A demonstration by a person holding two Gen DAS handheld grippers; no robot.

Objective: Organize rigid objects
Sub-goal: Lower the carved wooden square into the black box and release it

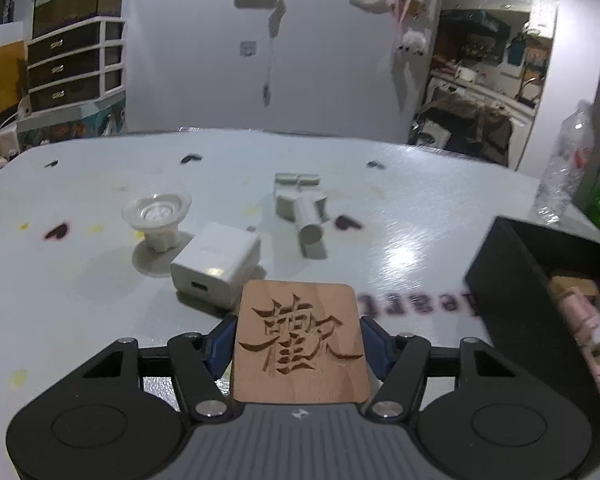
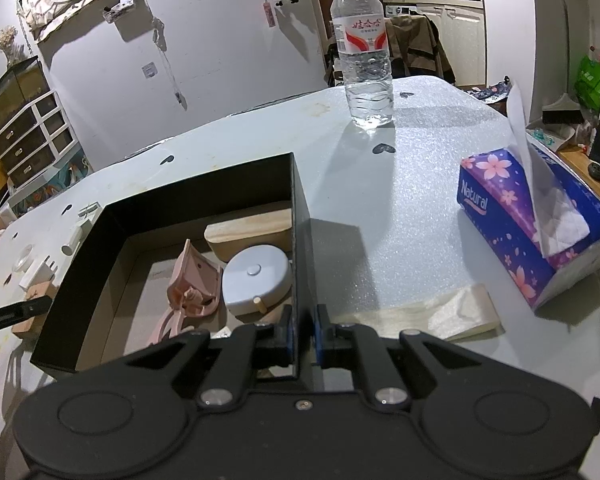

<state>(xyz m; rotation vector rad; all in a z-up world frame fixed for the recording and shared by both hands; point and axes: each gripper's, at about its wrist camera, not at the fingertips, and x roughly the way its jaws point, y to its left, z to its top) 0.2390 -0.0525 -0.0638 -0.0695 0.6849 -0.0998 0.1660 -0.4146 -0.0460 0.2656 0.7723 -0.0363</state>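
the left hand-held gripper (image 1: pixel 299 344) is clenched on a square wooden coaster (image 1: pixel 300 340) carved with a chinese character, its blue-padded fingers (image 1: pixel 220 346) pressing the coaster's two side edges and holding it flat above the pale tabletop (image 1: pixel 80 300). just beyond the coaster a white charger cube (image 1: pixel 215 265) lies on the tabletop, and to its left stands a clear plastic funnel-shaped cup (image 1: pixel 157 216) on a round base. farther back, near the middle, sits a small grey piece made of blocks and short cylinders (image 1: pixel 302 210). at the right edge of the left wrist view the corner of the black box (image 1: pixel 512 280) shows, with some pink item blurred inside it.

the right hand-held gripper (image 2: pixel 302 338) is closed on the right wall of the black box (image 2: pixel 204 188), one finger inside and one outside. the box is open-topped and rests on the tabletop. inside it lie a pink plastic clip-like object (image 2: pixel 192 284), a round pale blue case (image 2: pixel 258 278) with a small button on top, and a light wooden block (image 2: pixel 248 232) against the far right corner; the case touches the block and sits just beside the pink object. to the right of the box a purple tissue pack (image 2: pixel 536 232) with cherry blossoms has a tissue pulled up. a water bottle (image 2: pixel 362 52) with a red label stands upright near the far edge. a flat folded clear bag (image 2: pixel 420 314) lies between the box and the tissue pack.
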